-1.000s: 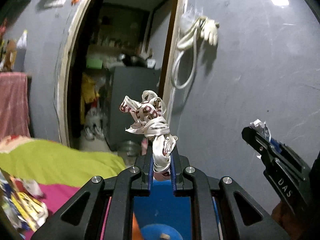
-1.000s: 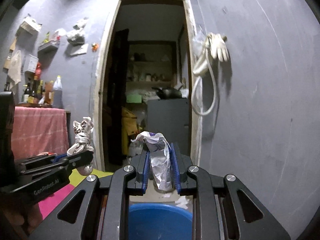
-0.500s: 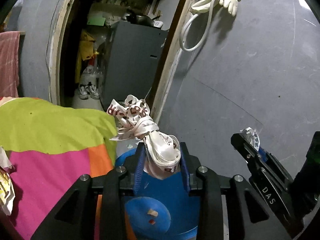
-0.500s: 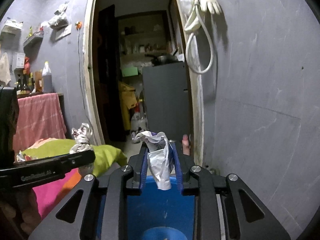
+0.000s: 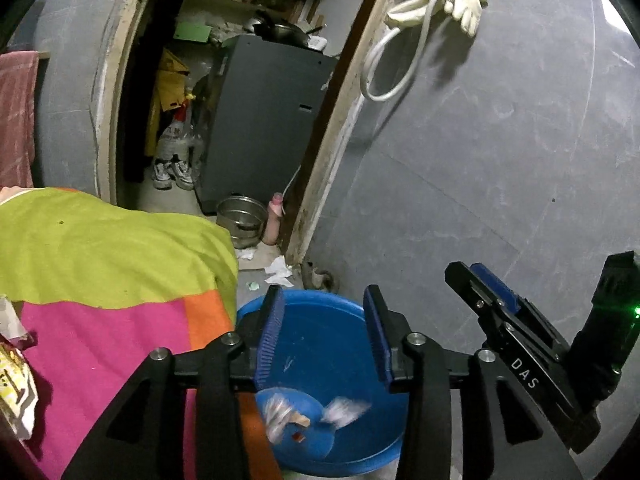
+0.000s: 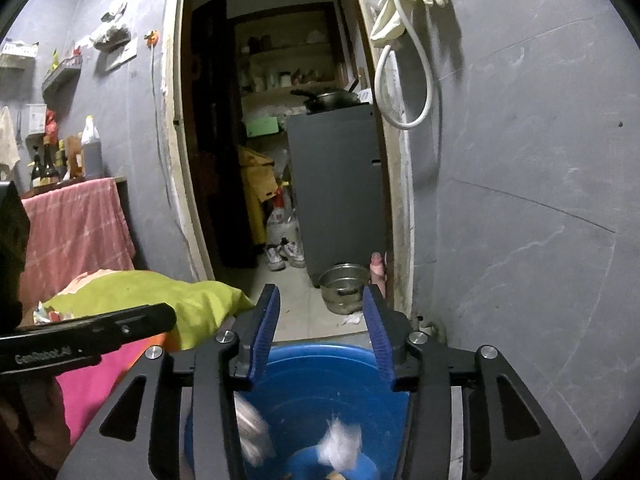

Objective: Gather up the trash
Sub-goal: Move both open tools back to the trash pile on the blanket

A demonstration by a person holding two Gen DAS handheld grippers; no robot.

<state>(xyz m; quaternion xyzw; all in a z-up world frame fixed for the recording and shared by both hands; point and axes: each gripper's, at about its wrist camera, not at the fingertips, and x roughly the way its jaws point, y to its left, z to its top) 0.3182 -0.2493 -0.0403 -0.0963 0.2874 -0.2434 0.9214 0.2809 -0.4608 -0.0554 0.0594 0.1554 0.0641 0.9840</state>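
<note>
The left gripper (image 5: 324,332), black-framed with blue ribbed pads, is held over a round blue plastic basin (image 5: 320,312); its jaws are opening and nothing is seen between them. The right gripper (image 6: 320,332), of the same build, is held beside it over the same basin, jaws likewise opening and empty.

A bed cover in green, pink and orange (image 5: 100,264) is noted just left of the basin. A grey wall (image 5: 500,160) stands to the right, with a white hose and pale gloves (image 5: 436,4) hung on it. Beyond the doorway, a dark grey cabinet (image 5: 264,120) and a steel pot (image 5: 242,216) on the floor are recorded.

Both grippers are tilted downward.

Two blurred pieces of crumpled trash (image 5: 344,410) are seen inside the basin, below the jaws and apart from them.
</note>
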